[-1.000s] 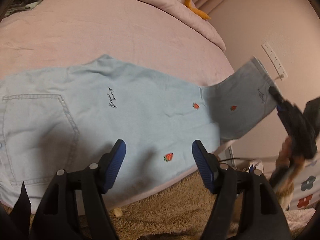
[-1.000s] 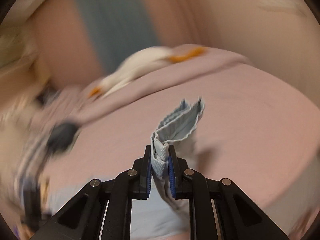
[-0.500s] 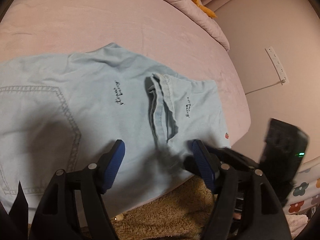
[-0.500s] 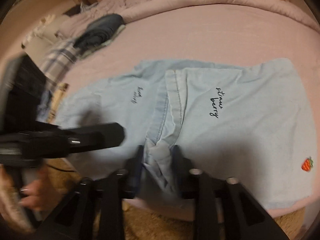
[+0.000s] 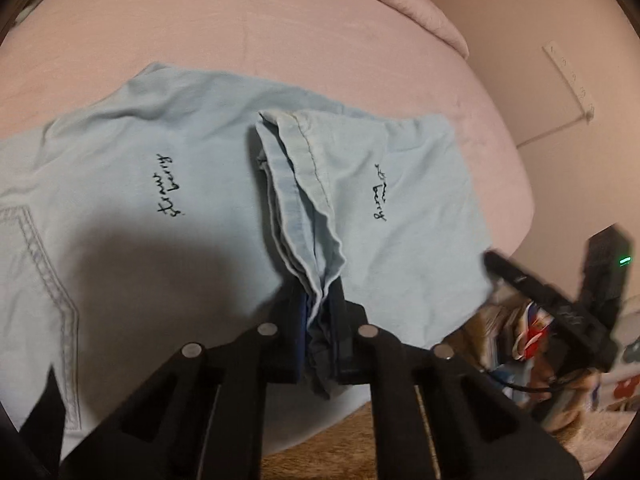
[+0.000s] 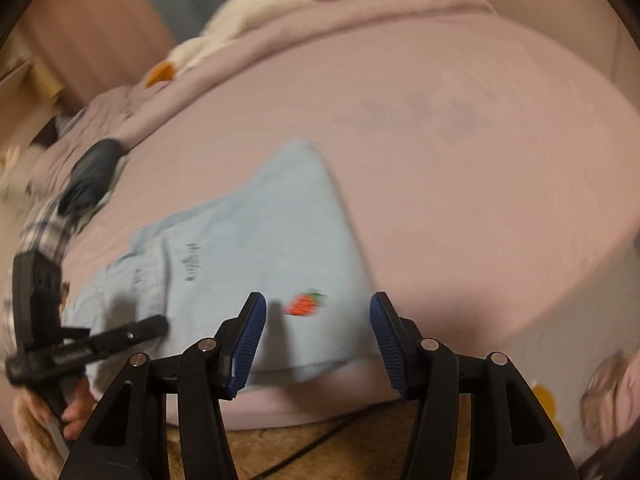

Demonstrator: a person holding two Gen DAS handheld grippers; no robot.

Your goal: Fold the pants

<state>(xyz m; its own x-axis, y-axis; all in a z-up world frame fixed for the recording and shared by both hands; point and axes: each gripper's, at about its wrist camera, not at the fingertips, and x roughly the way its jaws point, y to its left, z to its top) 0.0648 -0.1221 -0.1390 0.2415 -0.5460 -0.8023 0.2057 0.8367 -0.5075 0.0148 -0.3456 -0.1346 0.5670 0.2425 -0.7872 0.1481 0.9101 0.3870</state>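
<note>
Light blue denim pants (image 5: 172,160) with black script lie on the pink bed, the leg end folded back over the upper part. My left gripper (image 5: 320,320) is shut on the bunched hem (image 5: 316,240) near the bed's front edge. My right gripper (image 6: 316,336) is open and empty, hovering above the folded leg (image 6: 256,248) near a red strawberry patch (image 6: 304,304). The right gripper's body shows at the right of the left wrist view (image 5: 560,312). The left gripper shows at the left of the right wrist view (image 6: 92,340).
The pink bed (image 6: 460,160) fills both views. A white and orange plush toy (image 6: 248,20) lies at the far end. A dark folded garment (image 6: 92,176) and plaid cloth (image 6: 44,224) sit at the left. Brown carpet (image 6: 360,448) lies below the bed edge.
My left gripper has shut on the hem. My right gripper has let go of the hem, opened and moved right and back.
</note>
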